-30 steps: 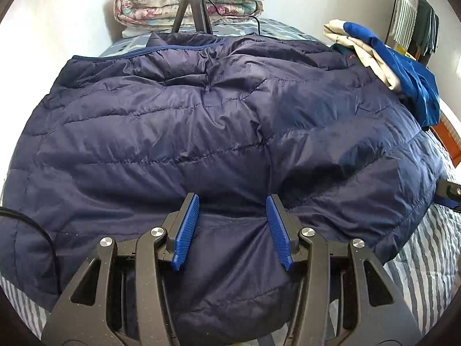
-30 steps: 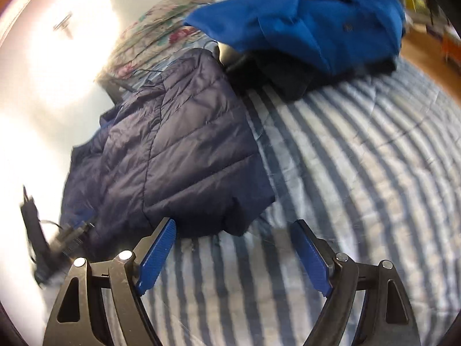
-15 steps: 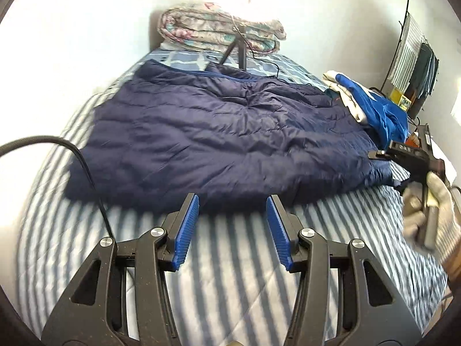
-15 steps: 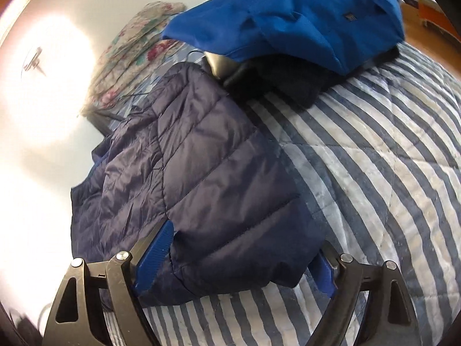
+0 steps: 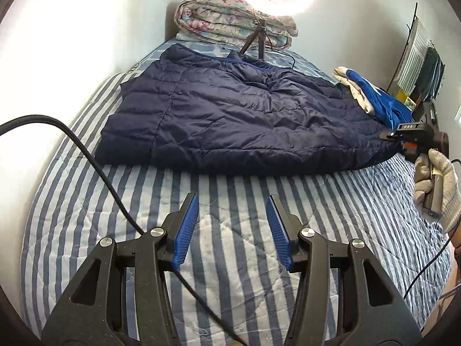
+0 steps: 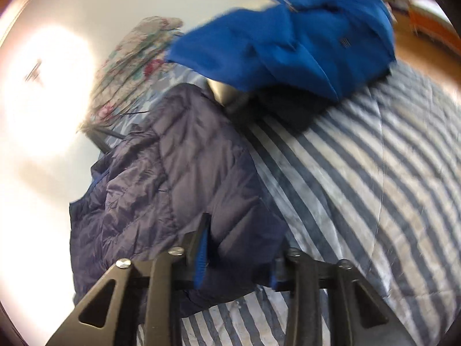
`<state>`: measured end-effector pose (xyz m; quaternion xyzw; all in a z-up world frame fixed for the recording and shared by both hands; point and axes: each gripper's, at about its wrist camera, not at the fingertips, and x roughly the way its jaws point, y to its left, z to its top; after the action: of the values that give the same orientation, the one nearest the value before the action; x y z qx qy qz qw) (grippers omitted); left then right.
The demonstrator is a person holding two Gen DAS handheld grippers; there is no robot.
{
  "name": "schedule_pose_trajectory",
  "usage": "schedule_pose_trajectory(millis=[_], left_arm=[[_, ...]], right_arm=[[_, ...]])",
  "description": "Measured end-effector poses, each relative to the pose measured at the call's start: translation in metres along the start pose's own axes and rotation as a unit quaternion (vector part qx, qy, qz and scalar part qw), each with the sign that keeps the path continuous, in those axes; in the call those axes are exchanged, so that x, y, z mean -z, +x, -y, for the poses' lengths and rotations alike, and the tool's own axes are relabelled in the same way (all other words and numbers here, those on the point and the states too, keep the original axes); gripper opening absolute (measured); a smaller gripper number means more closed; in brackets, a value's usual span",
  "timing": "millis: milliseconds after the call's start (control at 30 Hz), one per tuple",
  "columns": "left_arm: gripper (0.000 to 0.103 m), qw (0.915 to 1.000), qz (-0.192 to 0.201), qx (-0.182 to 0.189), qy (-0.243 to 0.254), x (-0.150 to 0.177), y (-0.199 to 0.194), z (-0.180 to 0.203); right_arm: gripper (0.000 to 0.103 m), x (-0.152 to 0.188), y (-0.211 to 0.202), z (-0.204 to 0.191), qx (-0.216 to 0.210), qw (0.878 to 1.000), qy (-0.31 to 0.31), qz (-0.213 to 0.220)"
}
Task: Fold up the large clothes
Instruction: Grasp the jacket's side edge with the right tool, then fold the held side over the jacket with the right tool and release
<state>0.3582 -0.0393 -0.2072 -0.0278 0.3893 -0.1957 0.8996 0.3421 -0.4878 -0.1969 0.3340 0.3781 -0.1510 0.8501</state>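
A navy quilted puffer jacket (image 5: 230, 118) lies spread across the striped bed. My left gripper (image 5: 232, 227) is open and empty, hovering over bare striped quilt well in front of the jacket's near edge. My right gripper (image 6: 239, 259) sits at the jacket's right corner (image 6: 230, 230), with the fabric bunched between its blue pads (image 6: 201, 253); the jaws stand partly closed around it. The right gripper also shows in the left wrist view (image 5: 409, 138), at the jacket's right end, held by a gloved hand.
A bright blue garment (image 6: 288, 37) on a clothes pile lies beyond the jacket's right end. A folded floral quilt (image 5: 230, 20) and a tripod (image 5: 256, 40) stand at the bed's head. A black cable (image 5: 86, 155) crosses the left side. The wall runs along the left.
My left gripper pulled back from over the jacket to above bare quilt. My right gripper moved forward onto the jacket's corner and its jaws narrowed around the fabric.
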Motion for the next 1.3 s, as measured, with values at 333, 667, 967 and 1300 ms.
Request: schedule_pose_trajectory(millis=[333, 667, 967, 1300], left_arm=[[0.050, 0.9995, 0.020, -0.001, -0.024, 0.007, -0.021, -0.011], [0.050, 0.9979, 0.030, 0.002, -0.057, 0.012, -0.032, -0.024], [0.050, 0.9958, 0.049, 0.002, -0.078, 0.012, -0.046, -0.038], [0.050, 0.9947, 0.052, -0.002, -0.088, 0.020, -0.055, -0.052]], right_arm=[[0.008, 0.001, -0.050, -0.101, 0.016, 0.976, -0.200, 0.087], [0.006, 0.026, -0.066, -0.199, -0.026, 0.946, -0.302, 0.113], [0.005, 0.070, -0.053, -0.281, -0.078, 0.921, -0.369, 0.098], [0.004, 0.133, -0.009, -0.341, -0.129, 0.902, -0.411, 0.032]])
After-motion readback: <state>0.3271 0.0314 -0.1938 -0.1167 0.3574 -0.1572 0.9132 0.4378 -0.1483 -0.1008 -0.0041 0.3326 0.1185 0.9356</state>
